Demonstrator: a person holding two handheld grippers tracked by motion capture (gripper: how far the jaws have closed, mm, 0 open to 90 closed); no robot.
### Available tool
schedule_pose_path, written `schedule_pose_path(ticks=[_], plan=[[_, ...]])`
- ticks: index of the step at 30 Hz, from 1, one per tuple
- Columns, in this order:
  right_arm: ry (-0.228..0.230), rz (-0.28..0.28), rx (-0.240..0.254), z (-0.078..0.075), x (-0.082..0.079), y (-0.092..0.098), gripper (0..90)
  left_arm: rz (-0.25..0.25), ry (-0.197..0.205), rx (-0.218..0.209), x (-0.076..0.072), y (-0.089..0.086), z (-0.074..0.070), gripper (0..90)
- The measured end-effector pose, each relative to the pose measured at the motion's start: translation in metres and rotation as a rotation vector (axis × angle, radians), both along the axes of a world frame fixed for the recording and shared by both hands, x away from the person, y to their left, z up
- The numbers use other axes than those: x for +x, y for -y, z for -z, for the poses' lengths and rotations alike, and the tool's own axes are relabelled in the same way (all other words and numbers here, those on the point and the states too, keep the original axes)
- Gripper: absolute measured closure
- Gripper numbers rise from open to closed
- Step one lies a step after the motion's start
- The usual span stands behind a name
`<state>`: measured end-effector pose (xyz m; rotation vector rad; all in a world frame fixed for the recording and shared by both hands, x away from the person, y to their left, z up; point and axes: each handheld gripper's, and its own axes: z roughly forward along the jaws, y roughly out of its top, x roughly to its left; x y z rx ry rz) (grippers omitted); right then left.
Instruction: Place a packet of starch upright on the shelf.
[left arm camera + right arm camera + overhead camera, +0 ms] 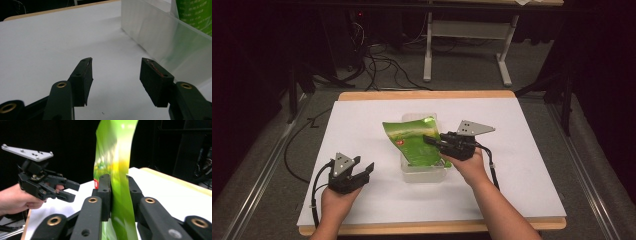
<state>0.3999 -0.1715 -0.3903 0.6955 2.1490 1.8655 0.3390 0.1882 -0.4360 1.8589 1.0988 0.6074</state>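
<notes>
The green foil pouch [414, 141] lies over the clear plastic container [424, 172] in the middle of the white table [362, 120], its long axis running from the near side to the far side. The right gripper [432, 141] comes from the right and has the pouch's right edge between its jaws; whether the pads press on the foil I cannot tell. The left gripper [364, 169] rests to the left of the container, well apart from the pouch, with its jaws open and empty. The right hand is the nearer one.
</notes>
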Motion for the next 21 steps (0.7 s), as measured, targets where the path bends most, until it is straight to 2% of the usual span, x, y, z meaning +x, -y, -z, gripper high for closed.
schedule_pose_path(ticks=[7,12,15,21], plan=[[-0.039,0.025,-0.017,0.012,-0.008,0.011,72.5,0.001,0.002,-0.005,0.000,0.000,0.000,44.2],[-0.059,0.046,-0.065,0.016,-0.015,0.017,72.7,0.002,0.005,-0.007,-0.001,0.000,-0.001,44.2],[-0.077,0.056,-0.085,0.021,-0.017,0.019,74.4,0.003,0.006,-0.007,0.000,0.000,-0.001,44.1],[-0.123,0.072,-0.094,0.033,-0.016,0.019,80.6,0.004,0.004,-0.005,0.000,0.001,-0.001,44.2]])
